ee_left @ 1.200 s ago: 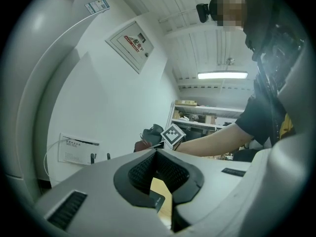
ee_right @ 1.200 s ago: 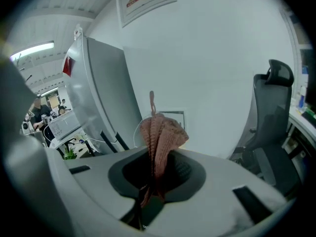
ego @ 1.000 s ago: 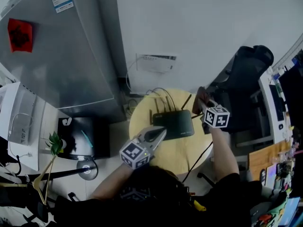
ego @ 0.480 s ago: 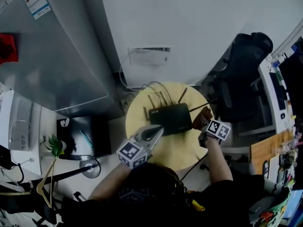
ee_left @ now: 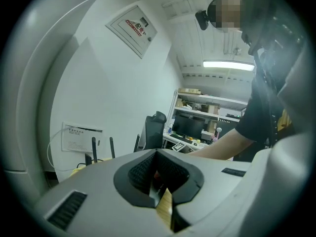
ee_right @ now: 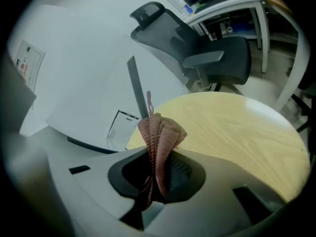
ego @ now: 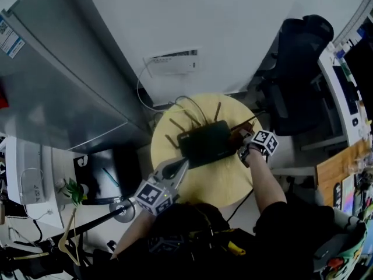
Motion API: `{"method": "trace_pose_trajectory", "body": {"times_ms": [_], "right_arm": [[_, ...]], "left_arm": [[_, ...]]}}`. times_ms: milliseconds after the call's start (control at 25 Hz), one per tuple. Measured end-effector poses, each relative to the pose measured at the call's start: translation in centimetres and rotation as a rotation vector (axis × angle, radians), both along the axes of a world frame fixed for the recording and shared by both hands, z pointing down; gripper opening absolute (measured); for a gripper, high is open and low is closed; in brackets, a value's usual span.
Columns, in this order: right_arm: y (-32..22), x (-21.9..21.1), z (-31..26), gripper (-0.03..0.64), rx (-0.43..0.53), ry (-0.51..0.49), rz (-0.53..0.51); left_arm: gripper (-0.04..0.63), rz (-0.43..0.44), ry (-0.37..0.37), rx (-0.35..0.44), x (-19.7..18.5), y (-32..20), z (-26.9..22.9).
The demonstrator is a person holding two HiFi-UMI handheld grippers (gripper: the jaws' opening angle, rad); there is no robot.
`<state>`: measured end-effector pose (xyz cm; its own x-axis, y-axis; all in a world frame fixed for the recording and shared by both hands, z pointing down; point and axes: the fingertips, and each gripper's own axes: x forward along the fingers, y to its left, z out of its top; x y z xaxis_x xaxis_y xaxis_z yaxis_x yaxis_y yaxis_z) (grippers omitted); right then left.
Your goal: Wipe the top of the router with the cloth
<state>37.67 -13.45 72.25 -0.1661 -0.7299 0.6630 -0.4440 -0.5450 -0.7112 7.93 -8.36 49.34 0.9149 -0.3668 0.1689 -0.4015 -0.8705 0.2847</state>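
Evidently the right gripper (ego: 242, 143) has been brought in over the last second from beyond the far right rim of the round wooden table (ego: 224, 182) to the right end of the router (ego: 204, 146), while the whole scene has been shifted in the head view as the head turned. The cloth (ee_right: 158, 137), a pinkish-brown bunched fold, is pinched between this gripper's jaws and is seen standing up out of them in the right gripper view. By this approach the cloth is judged to have been carried to the router's edge, so that the wipe across the top is about to start rather than already under way. The left gripper (ego: 178, 169) has been kept near the router's near left corner; its jaws are pressed together with nothing held, only a sliver of tabletop being seen below them. Whether the cloth already touches the black casing cannot be told, the contact being too small in the head view. The router's body is left out of both gripper views: only its antennas (ee_left: 94, 149) are shown. Whether the left gripper rests against the router cannot be made out either.
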Motion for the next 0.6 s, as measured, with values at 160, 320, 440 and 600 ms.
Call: {"method": "trace_pose_trajectory", "body": {"times_ms": [160,320,440,600], "right_arm": [[-0.9,0.0,0.0,0.063,0.072,-0.107,0.099],[-0.6,1.1,-0.7,0.063,0.132,-0.136,0.152],[-0.8,2.1,-2.2,0.063,0.183,-0.11,0.14],[-1.1,3.5,-4.0,0.063,0.216,-0.054,0.105]], "left_arm": [[-0.008,-0.004,-0.007,-0.015,0.5,-0.1,0.3],[-0.009,0.033,-0.01,-0.011,1.9,0.4,0.4],[-0.008,0.05,-0.001,-0.017,2.6,0.7,0.6],[-0.009,0.062,-0.005,-0.026,3.1,1.0,0.6]]}}
